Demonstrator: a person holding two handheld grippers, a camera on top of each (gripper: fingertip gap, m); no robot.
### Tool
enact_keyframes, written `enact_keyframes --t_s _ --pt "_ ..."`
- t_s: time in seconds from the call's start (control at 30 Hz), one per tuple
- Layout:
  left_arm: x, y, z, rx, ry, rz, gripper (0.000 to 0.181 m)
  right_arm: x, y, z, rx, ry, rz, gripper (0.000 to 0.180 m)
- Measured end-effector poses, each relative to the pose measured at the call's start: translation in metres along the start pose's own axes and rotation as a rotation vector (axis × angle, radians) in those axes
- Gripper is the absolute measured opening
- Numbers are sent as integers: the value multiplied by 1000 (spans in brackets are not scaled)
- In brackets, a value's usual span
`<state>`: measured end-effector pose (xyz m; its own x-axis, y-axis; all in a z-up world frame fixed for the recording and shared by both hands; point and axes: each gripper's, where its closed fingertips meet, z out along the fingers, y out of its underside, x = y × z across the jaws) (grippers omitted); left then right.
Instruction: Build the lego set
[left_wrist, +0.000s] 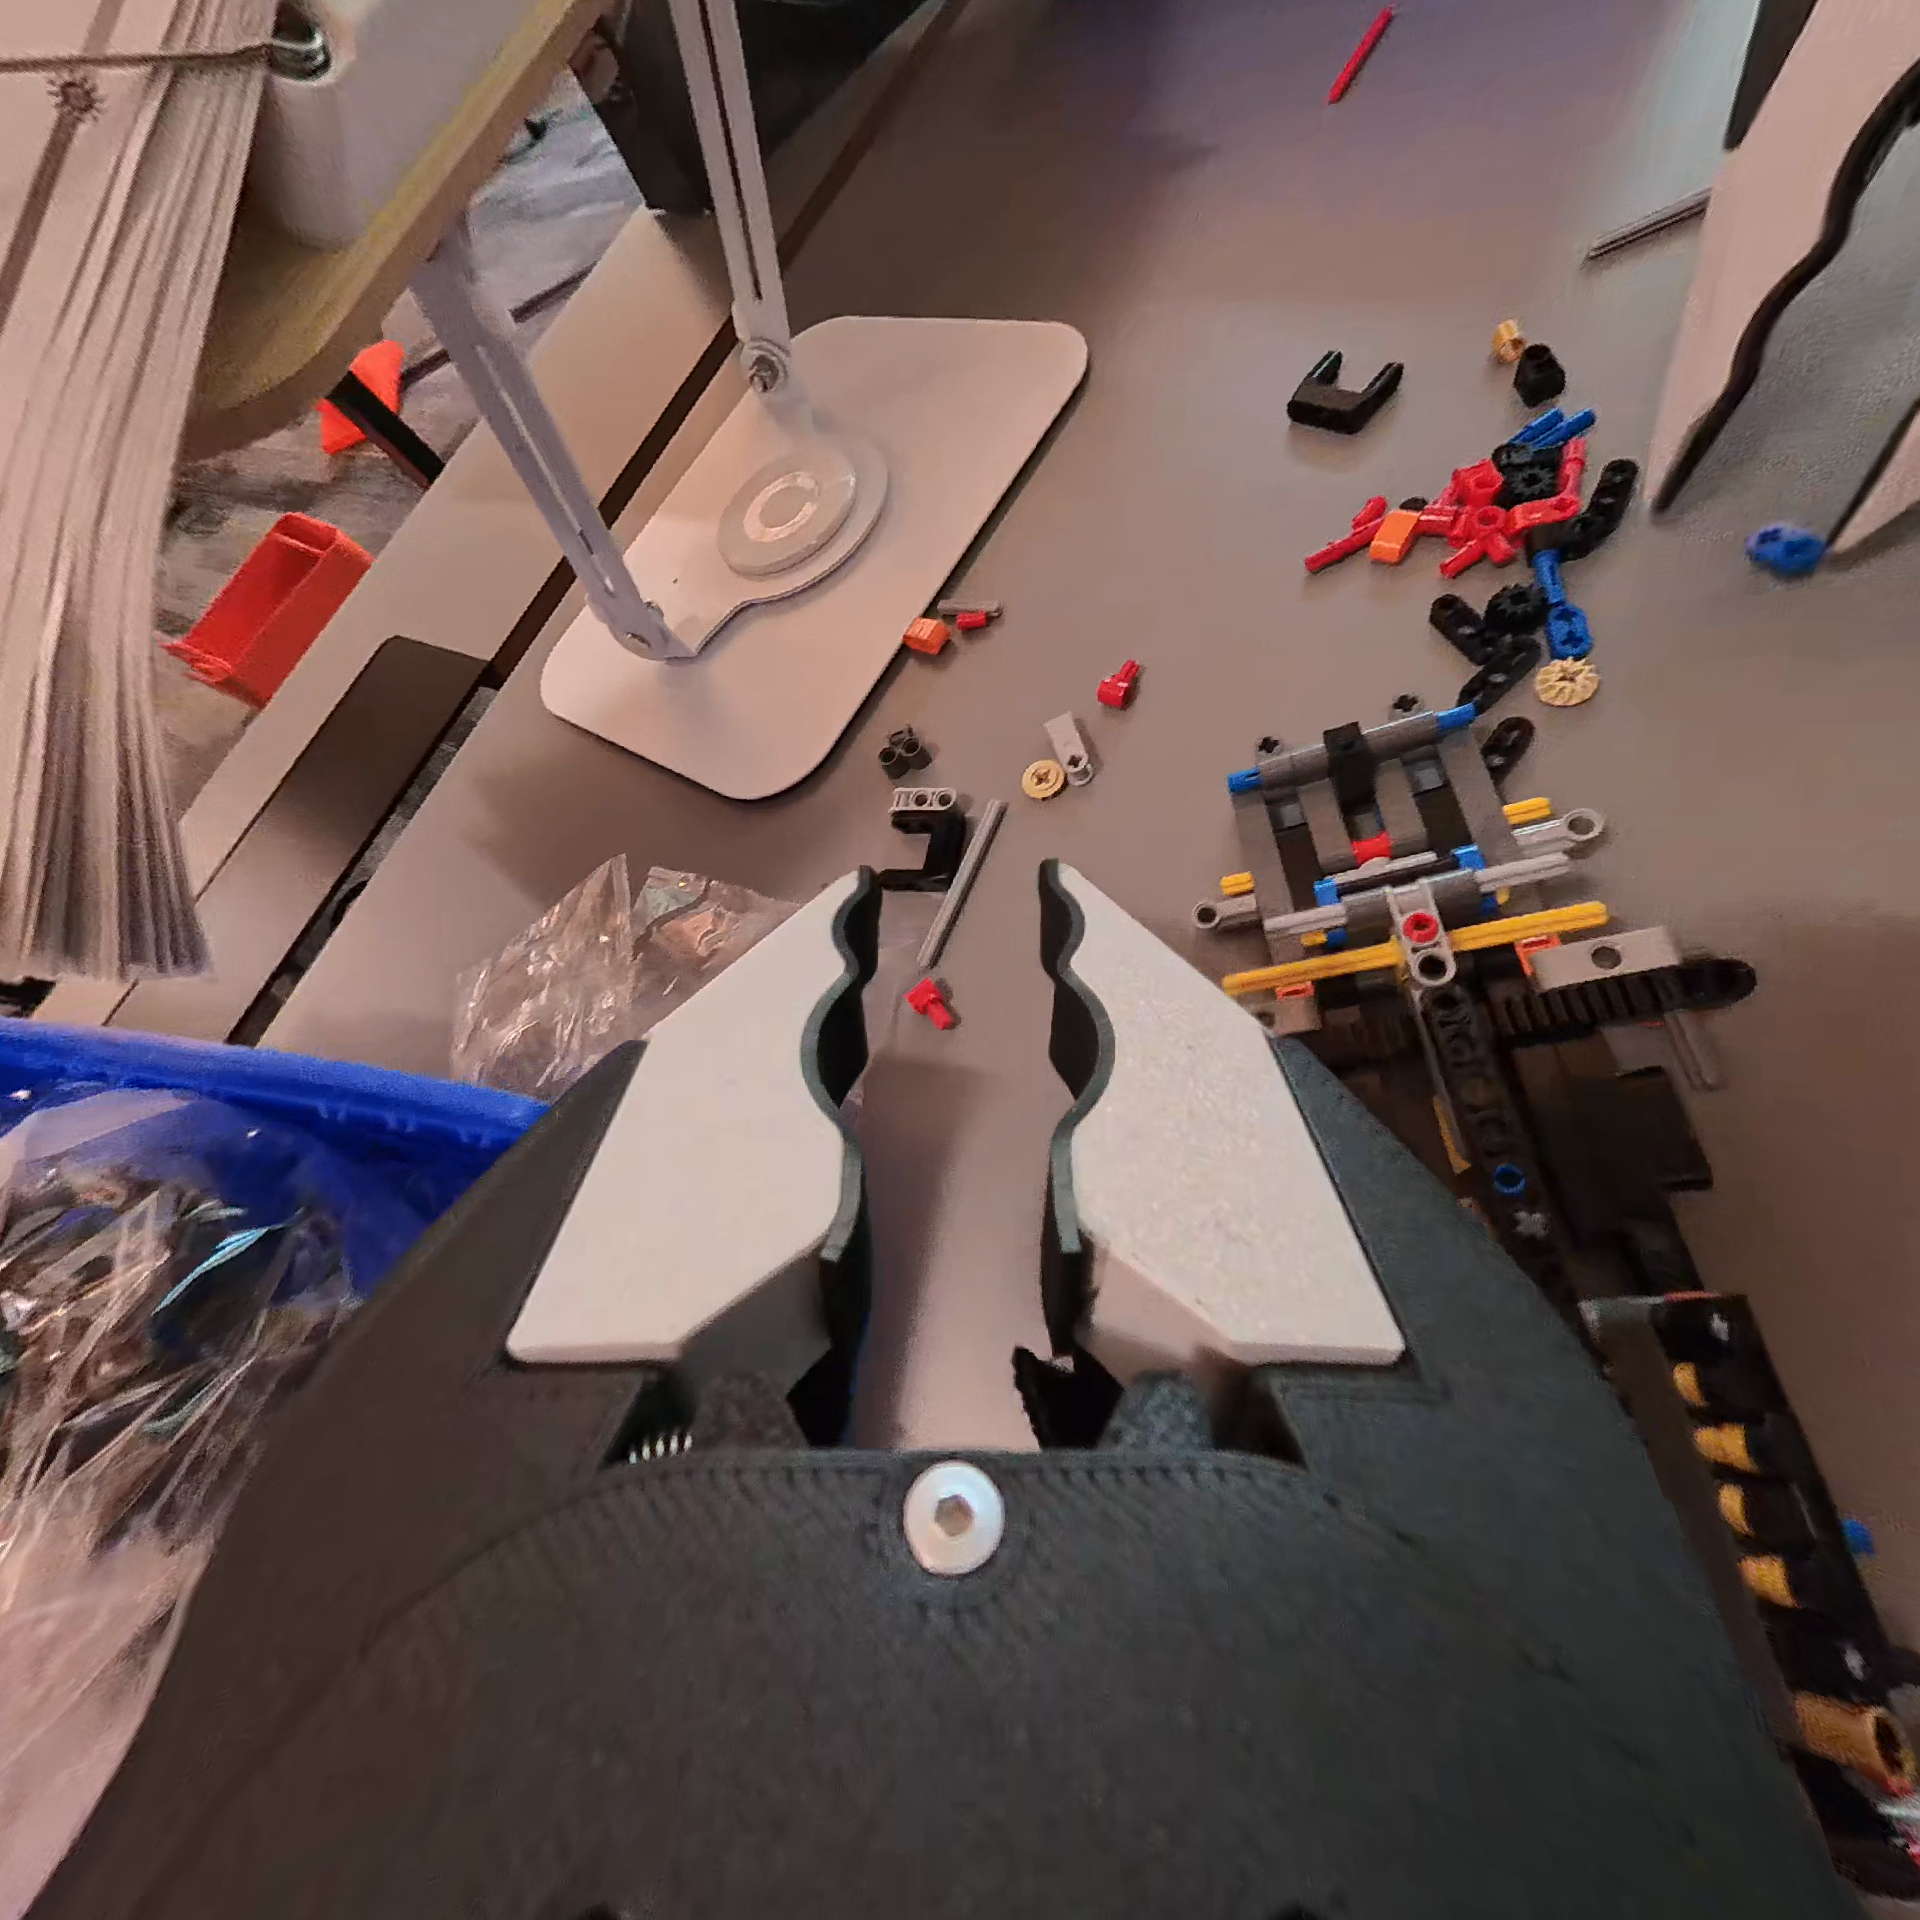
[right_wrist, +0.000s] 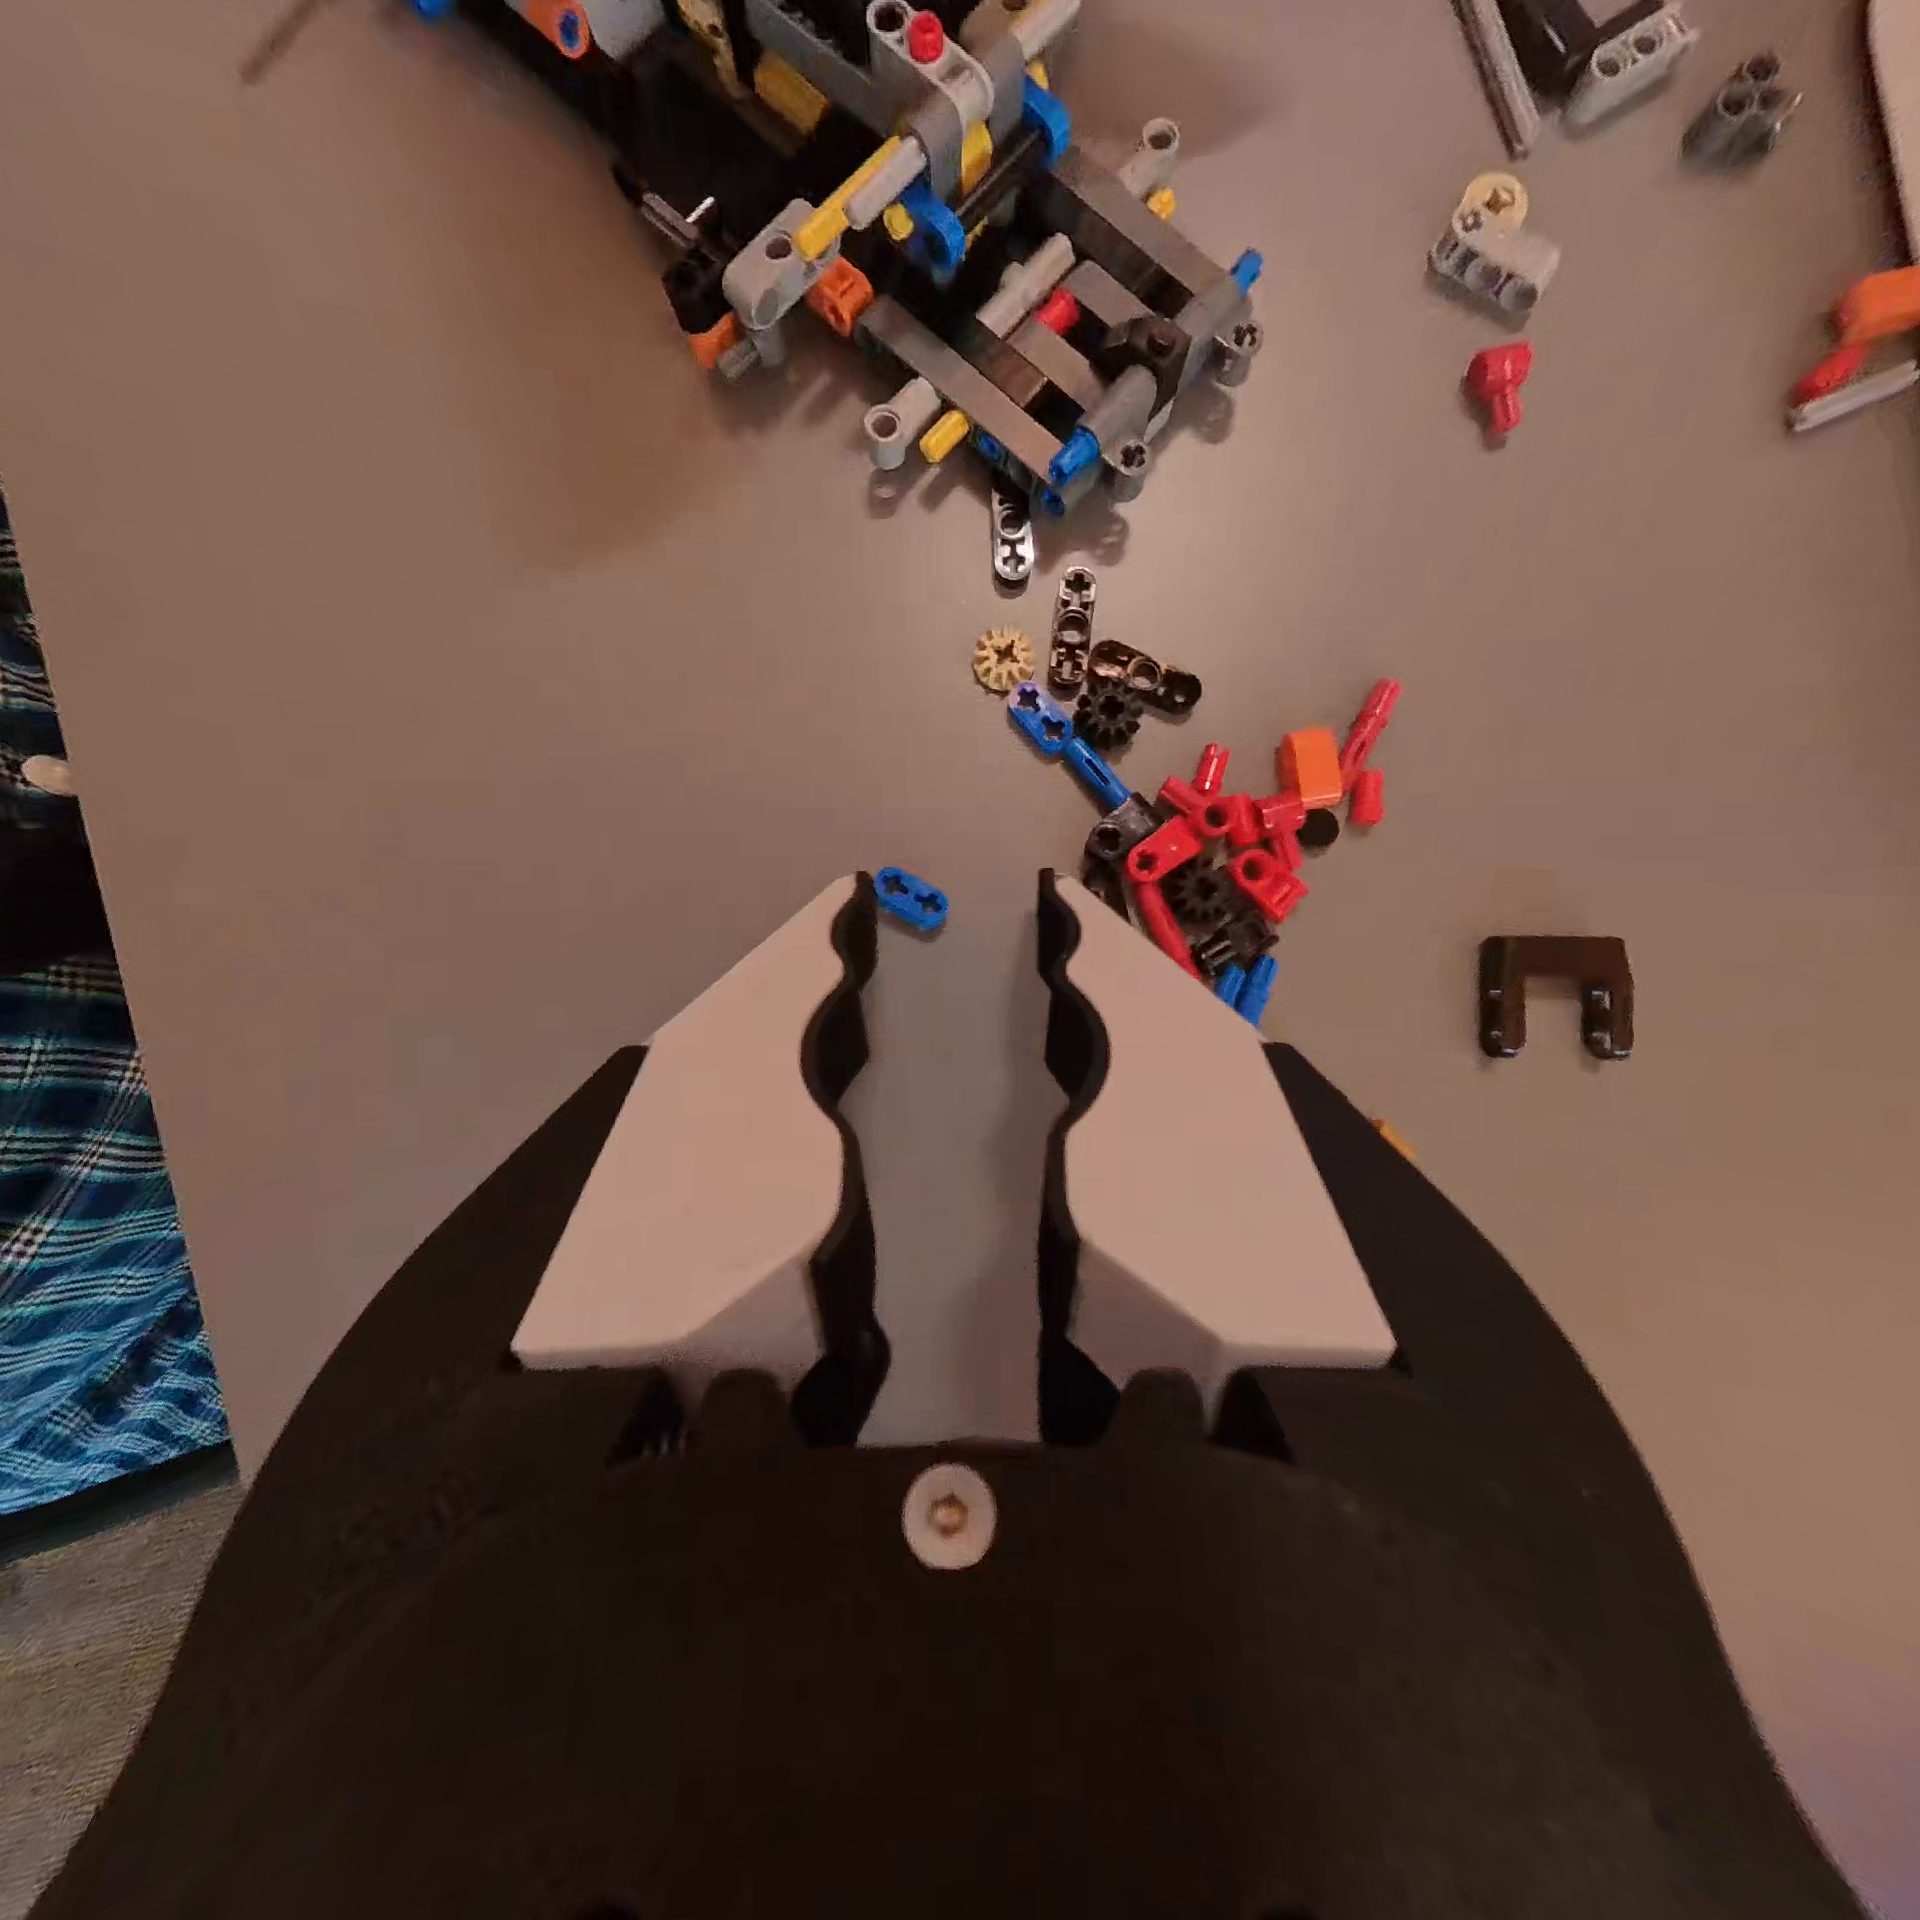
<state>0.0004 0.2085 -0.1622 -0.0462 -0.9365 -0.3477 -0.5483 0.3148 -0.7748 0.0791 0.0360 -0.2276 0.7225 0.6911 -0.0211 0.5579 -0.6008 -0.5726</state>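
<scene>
A partly built Lego Technic model (left_wrist: 1382, 862) in grey, black, yellow and blue lies on the brown table; it also shows in the right wrist view (right_wrist: 987, 260). My left gripper (left_wrist: 956, 883) is open and empty, left of the model, with a thin grey axle (left_wrist: 961, 883) and a small red pin (left_wrist: 930, 1003) on the table between its fingers. My right gripper (right_wrist: 954, 883) is open; a small blue link piece (right_wrist: 911, 899) lies at its left fingertip. A pile of red, blue and black pieces (right_wrist: 1226, 842) sits just right of it. The right gripper (left_wrist: 1818, 312) also shows far right in the left wrist view.
A white lamp base (left_wrist: 821, 540) stands ahead of the left gripper. A blue bin (left_wrist: 260, 1101) with plastic bags and a crumpled clear bag (left_wrist: 582, 966) are at the left. A black U-shaped piece (right_wrist: 1555, 992), a tan gear (right_wrist: 1004, 658) and scattered small pieces lie around. Plaid cloth (right_wrist: 83, 1143) is past the table edge. One gripper's finger ends stand about 20 cm off the other's.
</scene>
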Motion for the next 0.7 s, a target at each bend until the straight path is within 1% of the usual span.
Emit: enact_keyframes --t_s 0.13,0.2,0.27,0.43,0.53,0.7 --pt "4 -3 7 1 10 -16 30 6 -13 -6 67 19 -72 7" --pt "6 -7 9 7 13 -19 29 13 -22 -6 91 27 -101 8" --pt "7 -10 11 12 14 -16 29 25 -21 -1 48 63 -146 11" --pt "10 -7 15 -7 18 3 30 27 -14 18 -24 5 -229 7" --pt "10 -5 15 -10 20 1 30 25 -16 20 -5 -17 -231 1" --pt "15 -11 14 6 38 9 32 28 -21 4 86 7 -179 1"
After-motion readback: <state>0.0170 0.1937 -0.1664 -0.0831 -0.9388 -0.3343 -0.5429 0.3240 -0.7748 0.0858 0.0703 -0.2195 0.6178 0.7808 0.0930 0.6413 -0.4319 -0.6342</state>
